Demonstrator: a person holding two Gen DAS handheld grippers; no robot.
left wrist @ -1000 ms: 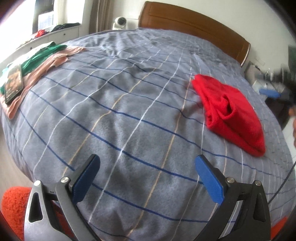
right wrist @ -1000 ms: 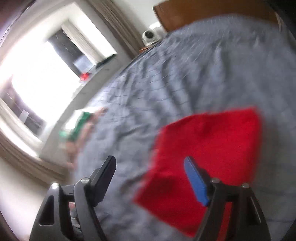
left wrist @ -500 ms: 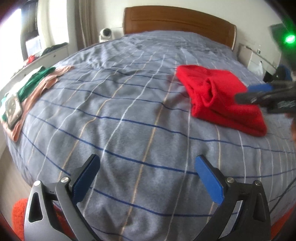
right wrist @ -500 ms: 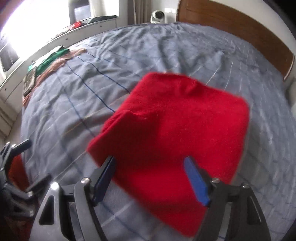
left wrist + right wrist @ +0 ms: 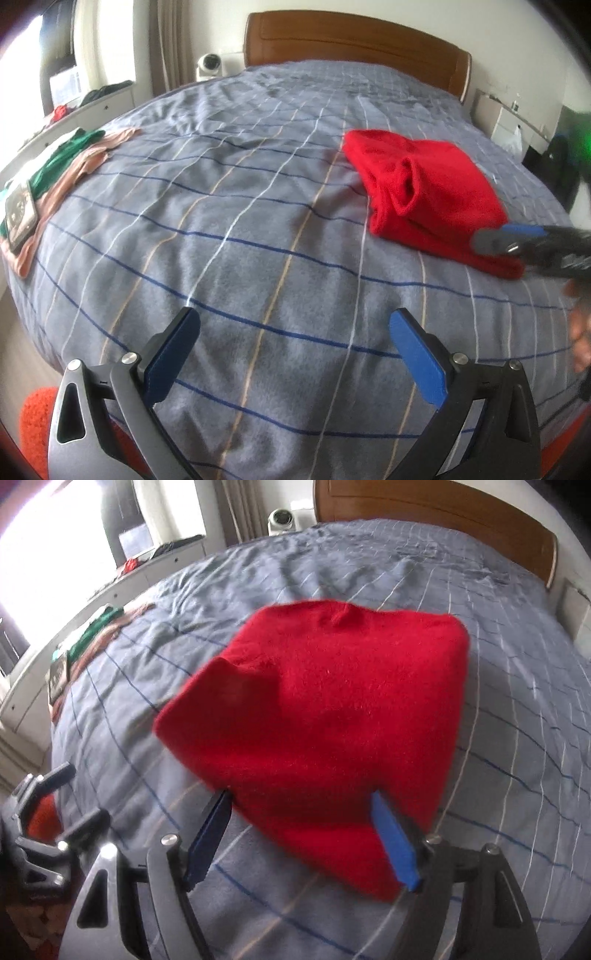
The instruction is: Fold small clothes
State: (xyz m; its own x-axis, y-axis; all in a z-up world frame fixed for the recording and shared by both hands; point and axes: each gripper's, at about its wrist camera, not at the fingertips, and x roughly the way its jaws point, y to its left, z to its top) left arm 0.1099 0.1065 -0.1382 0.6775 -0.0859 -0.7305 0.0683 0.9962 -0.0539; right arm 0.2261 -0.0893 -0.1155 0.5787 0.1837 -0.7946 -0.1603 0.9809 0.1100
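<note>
fingers of the right gripper (image 5: 301, 801) stand spread, reaching low over the near edge of the red garment (image 5: 325, 716), which lies folded on the grey checked bedspread (image 5: 221, 229). left gripper (image 5: 295, 332) hovers spread over bare bedspread, well apart from the garment.

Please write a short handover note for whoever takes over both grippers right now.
Left gripper: open, empty, above bare plaid bedspread.
Right gripper: open, its fingertips at the near edge of the red garment, not closed on it.
The red garment lies in a rough folded bundle on the bed's right side. A green garment on a pink garment, with a phone on them, sit at the left edge.
Done: nothing held.
Left: grip the red garment's near edge, probably, and finish the fold.
</note>
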